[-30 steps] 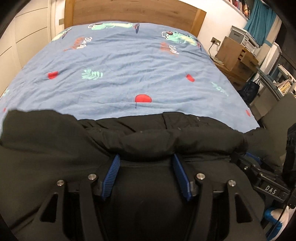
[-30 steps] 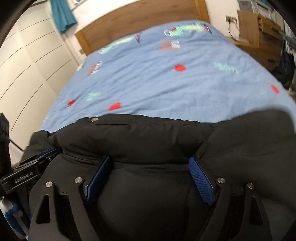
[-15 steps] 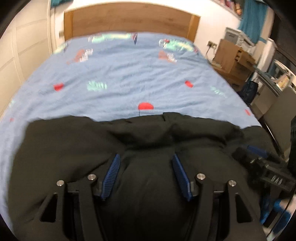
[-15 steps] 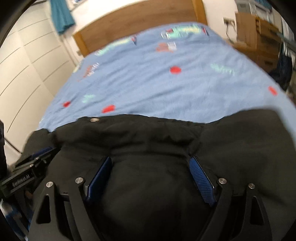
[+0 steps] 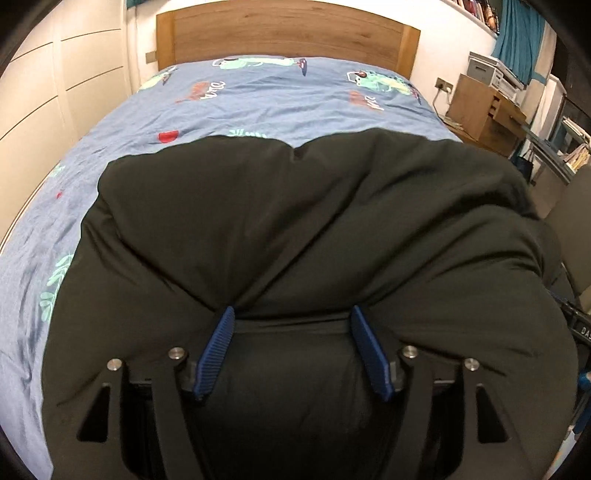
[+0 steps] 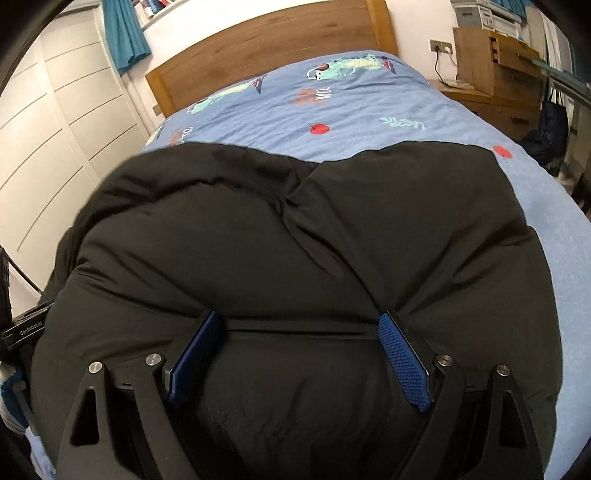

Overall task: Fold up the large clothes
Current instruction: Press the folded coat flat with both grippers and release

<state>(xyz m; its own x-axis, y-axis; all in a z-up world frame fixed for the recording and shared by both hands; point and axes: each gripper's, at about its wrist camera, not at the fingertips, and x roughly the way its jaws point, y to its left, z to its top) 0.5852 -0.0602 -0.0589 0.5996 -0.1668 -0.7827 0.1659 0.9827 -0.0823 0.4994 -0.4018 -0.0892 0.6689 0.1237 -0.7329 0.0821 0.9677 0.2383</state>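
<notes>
black padded coat (image 5: 295, 221) lay on the blue printed duvet (image 5: 258, 99) of the bed, spread across the near half, its far edge reaching roughly the middle of the cover. wooden headboard (image 5: 288, 33) stood at the far end.

left gripper (image 5: 291, 317): a thick fold of the coat bunched between its blue ribbed pads (image 5: 216, 350), fabric pressing against both inner faces, creases fanning out from each tip. jaws had just been opening a little, with the fold between them and the pads on it.

right gripper (image 6: 299, 321): jaws stood wide, clamped on a bulky roll of the same coat (image 6: 295, 229); cloth pulled taut in a ridge between the blue textured pads (image 6: 402, 362).

from the right wrist view, the other tool's body (image 6: 26, 328) showed at the left edge, just beside the coat. wooden drawer unit (image 6: 495, 62) stood beside the bed at right, white panelled wardrobe (image 6: 55, 140) at left.
</notes>
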